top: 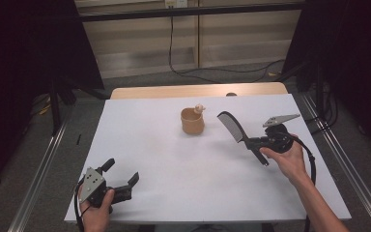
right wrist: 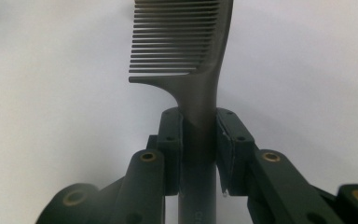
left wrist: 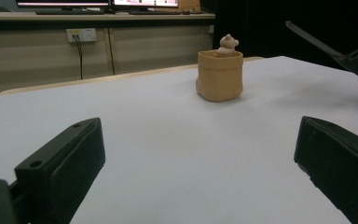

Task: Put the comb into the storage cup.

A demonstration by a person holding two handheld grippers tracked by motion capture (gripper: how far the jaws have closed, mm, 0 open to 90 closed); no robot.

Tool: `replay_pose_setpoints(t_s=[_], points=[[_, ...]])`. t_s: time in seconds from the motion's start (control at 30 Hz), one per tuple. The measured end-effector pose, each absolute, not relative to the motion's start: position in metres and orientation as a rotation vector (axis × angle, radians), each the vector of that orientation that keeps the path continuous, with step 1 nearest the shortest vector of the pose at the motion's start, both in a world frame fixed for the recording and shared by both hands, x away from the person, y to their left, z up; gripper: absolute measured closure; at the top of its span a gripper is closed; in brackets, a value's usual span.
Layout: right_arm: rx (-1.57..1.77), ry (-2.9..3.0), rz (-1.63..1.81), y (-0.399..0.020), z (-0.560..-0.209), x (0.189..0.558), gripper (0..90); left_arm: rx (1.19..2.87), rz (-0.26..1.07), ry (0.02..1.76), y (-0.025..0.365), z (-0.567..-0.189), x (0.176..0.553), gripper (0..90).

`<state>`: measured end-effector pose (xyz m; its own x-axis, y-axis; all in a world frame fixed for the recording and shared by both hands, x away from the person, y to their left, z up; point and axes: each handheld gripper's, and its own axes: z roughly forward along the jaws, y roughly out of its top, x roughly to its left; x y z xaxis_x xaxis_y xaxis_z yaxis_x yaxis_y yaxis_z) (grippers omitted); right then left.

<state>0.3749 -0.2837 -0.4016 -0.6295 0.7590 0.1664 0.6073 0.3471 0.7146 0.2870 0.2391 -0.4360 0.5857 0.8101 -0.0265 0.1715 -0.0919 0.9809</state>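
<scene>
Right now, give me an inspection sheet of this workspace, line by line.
Surface: white sheet on a wooden table, flat.
Job's things: dark comb held by its handle above the sheet; tan pot with a small figure at its rim, upright.
Clutter: nothing seen.
Grippers: right claw shut on the comb; left claw open, holding nothing, low over the near edge.
Cables: black cable trails from the right claw; another on the floor.
Surroundings: dark curtains, wall socket, monitors.
</scene>
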Motion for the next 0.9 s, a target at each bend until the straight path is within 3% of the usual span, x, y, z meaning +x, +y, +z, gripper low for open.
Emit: replay_pose_setpoints(t_s=[0.9], points=[[1.065,2.184,1.443,-0.2780,-0.3912,0.3655,73.4,1.603,0.655,0.843,0.2396,-0.4357,0.2867,2.0]])
